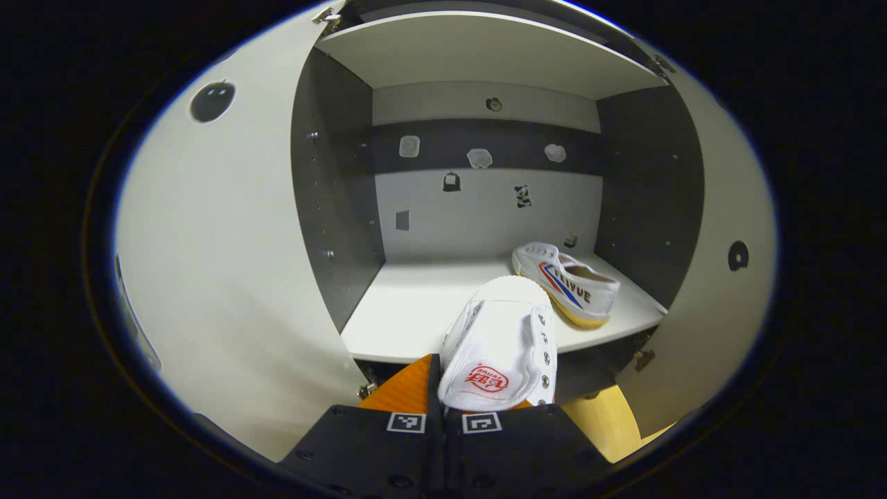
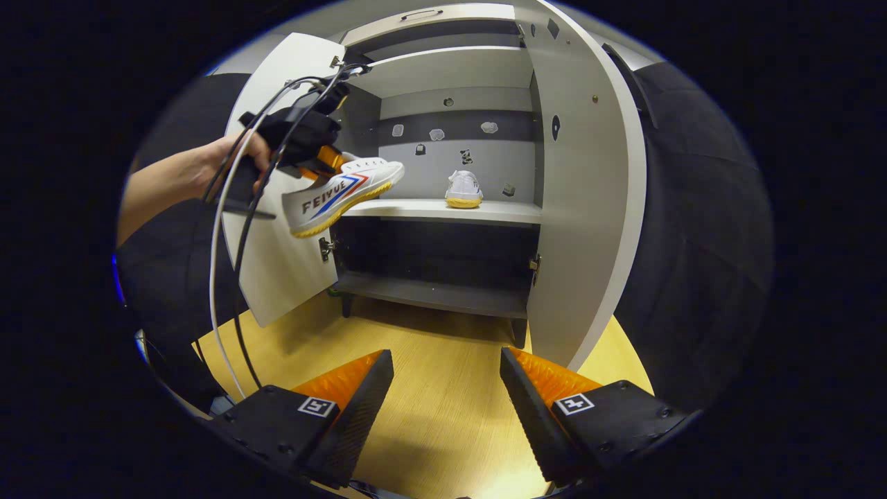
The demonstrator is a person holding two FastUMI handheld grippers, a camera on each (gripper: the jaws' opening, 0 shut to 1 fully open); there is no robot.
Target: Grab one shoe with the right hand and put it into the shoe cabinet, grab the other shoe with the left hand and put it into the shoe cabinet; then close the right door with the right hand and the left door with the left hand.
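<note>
Shoe cabinet stands with both doors swung wide; its upper shelf serves as landmark for everything below.

First shoe already sits on the shelf, toward its right end, heel outward as seen in the right gripper view; right-hand step looks done.

Second shoe is clamped in the left claw, both fingers pressed together on its heel collar, toe pointing at the shelf; in the right gripper view the same shoe hangs in the air just off the shelf's left front edge, toe slightly raised, sole not yet touching the board; a hand carries that claw, cables trailing below.

Right claw is apart and holding nothing, low over the wooden floor, well below and in front of the shelf.

Risks from here, as judgement:
- grip is on soft fabric at one end only; the shoe may droop or slip before it reaches the shelf;
- release too near the front edge could let it tip off onto the floor;
- pushed rightward along the shelf, it may knock the first shoe;
- a heel left overhanging the shelf would block the left door;
- trailing cables could snag that door's edge on withdrawal.
</note>
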